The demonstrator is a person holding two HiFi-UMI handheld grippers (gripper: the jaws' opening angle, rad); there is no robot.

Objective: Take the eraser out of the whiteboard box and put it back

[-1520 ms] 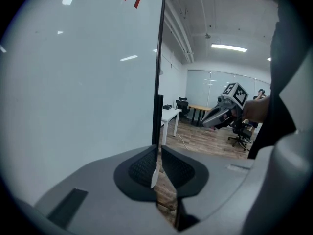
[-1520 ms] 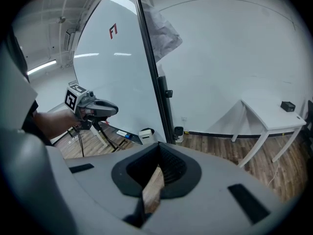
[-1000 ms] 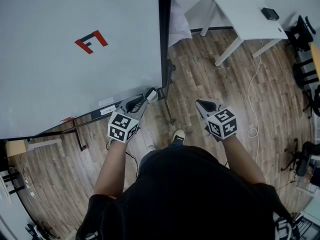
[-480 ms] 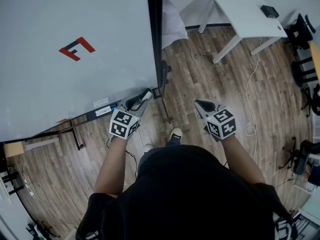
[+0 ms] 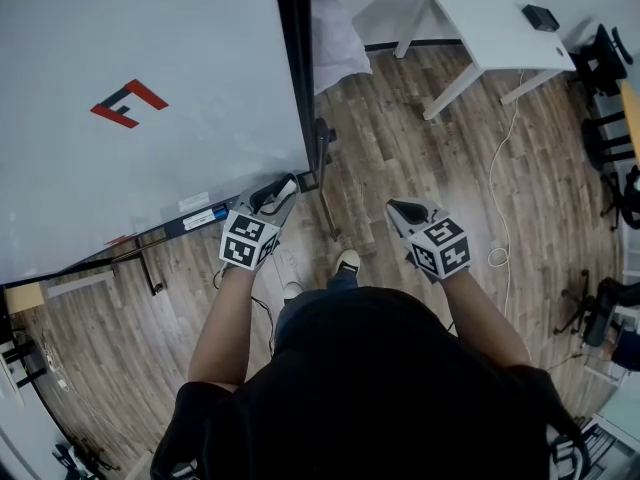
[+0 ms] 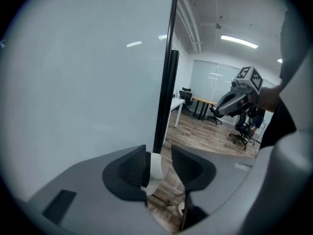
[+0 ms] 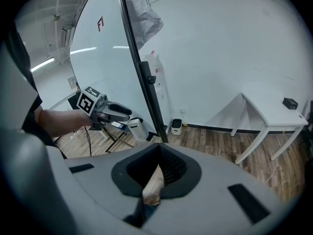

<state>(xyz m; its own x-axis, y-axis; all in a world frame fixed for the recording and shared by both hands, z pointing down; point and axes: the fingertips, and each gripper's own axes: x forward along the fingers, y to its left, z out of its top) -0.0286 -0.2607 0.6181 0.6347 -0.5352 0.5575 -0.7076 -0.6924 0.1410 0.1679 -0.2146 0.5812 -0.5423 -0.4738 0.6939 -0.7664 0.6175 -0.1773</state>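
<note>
The whiteboard [image 5: 150, 88] fills the left of the head view, a red and black mark [image 5: 128, 103] on its face and a black frame post [image 5: 293, 68] along its right edge. To the right of the board is wooden floor [image 5: 400, 138], and beyond that a white table [image 5: 490, 28] stands well apart from the board. The person stands in front of the board's lower right corner. The left gripper [image 5: 283, 185] reaches to that corner, at the right end of the tray [image 5: 195, 218] that runs under the board. Its jaws have just been opening and now stand wide. The white eraser [image 6: 155, 166] is between them, leaning against the jaw on the whiteboard side, with a clear gap to the other jaw. It sits just beside the foot of the frame post; whether it lies inside the box I cannot tell. The right gripper [image 5: 400, 209] hangs over the floor to the right of the board, apart from it, its jaws drawn together with nothing held.
</note>
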